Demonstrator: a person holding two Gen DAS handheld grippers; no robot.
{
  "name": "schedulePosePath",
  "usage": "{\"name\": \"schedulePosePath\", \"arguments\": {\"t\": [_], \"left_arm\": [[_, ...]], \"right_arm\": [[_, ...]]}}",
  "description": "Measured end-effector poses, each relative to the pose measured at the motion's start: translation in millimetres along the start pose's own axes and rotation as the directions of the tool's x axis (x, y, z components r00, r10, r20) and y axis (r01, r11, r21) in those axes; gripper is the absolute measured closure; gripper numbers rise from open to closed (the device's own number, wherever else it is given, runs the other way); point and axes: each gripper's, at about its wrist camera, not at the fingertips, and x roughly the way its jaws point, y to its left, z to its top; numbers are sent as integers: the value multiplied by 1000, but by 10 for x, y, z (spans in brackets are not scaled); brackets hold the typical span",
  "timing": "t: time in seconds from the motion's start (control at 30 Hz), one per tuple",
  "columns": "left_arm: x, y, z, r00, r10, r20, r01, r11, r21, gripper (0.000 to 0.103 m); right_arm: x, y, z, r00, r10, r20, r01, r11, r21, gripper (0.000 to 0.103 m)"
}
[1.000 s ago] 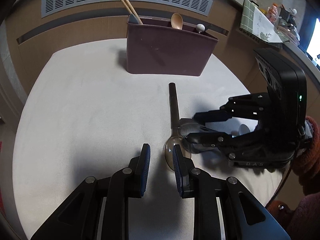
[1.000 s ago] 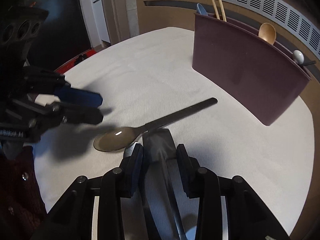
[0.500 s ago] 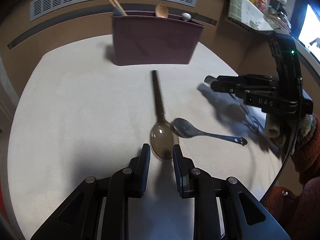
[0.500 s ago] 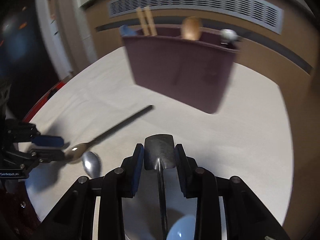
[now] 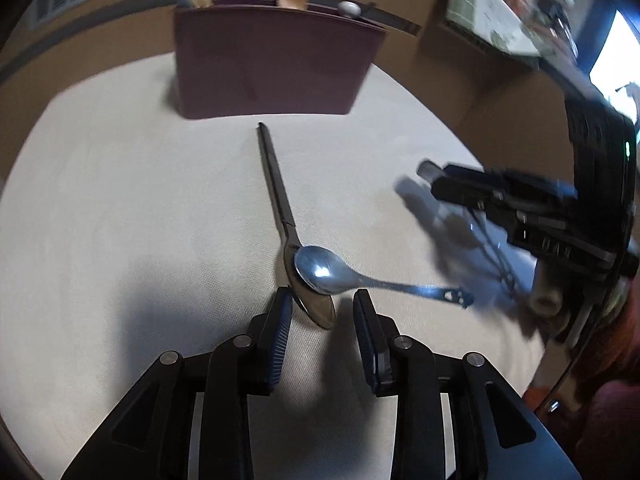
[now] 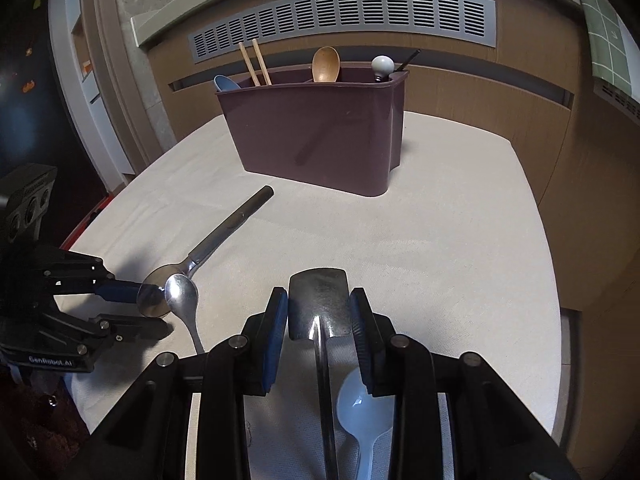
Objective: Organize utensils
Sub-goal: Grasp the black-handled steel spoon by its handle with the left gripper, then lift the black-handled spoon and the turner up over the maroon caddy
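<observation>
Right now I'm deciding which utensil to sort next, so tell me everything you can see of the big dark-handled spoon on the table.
The big spoon looks like metal: a long, straight, dark handle and a shiny oval bowl. It lies flat on the white tablecloth, handle end pointing toward the maroon utensil holder, bowl nearest the left tool, whose open jaws flank the bowl's tip. A smaller silver spoon rests its bowl on top of it.

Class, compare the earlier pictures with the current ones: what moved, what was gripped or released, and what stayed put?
The right gripper pulled away from the two spoons, carrying the metal spatula; its jaws closed onto the blade. The small spoon, hidden under it before, now shows, its bowl lying over the big spoon. The left gripper has just been opening around that spoon's bowl, not gripping. The big spoon and holder stayed put.
</observation>
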Motion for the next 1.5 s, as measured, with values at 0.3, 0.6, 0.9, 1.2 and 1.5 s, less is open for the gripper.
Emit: {"name": "schedulePosePath", "arguments": {"t": [0.3,0.6,0.9,1.2,1.5], "left_arm": [[-3,58,9,1000,24,-4,-24,996,-88,89],[-641,180,148,949,214,232,-197,976,-93,99],[-412,30,340,979,109,174,-115,993,24,92],[440,-238,672,980,190,54,-196,965,174,74],[608,-292,766,975,220,30,-221,949,225,77]], "right_arm": [[55,-49,-14,1000,-22,6,21,999,25,74],[-52,-35,-21,998,-57,41,57,998,11,74],[-100,19,10,997,-51,62,51,999,-4,74],[-95,-9,-8,997,-63,54,63,998,16,74],[-39,-26,44,996,-62,61,61,998,9,74]]}}
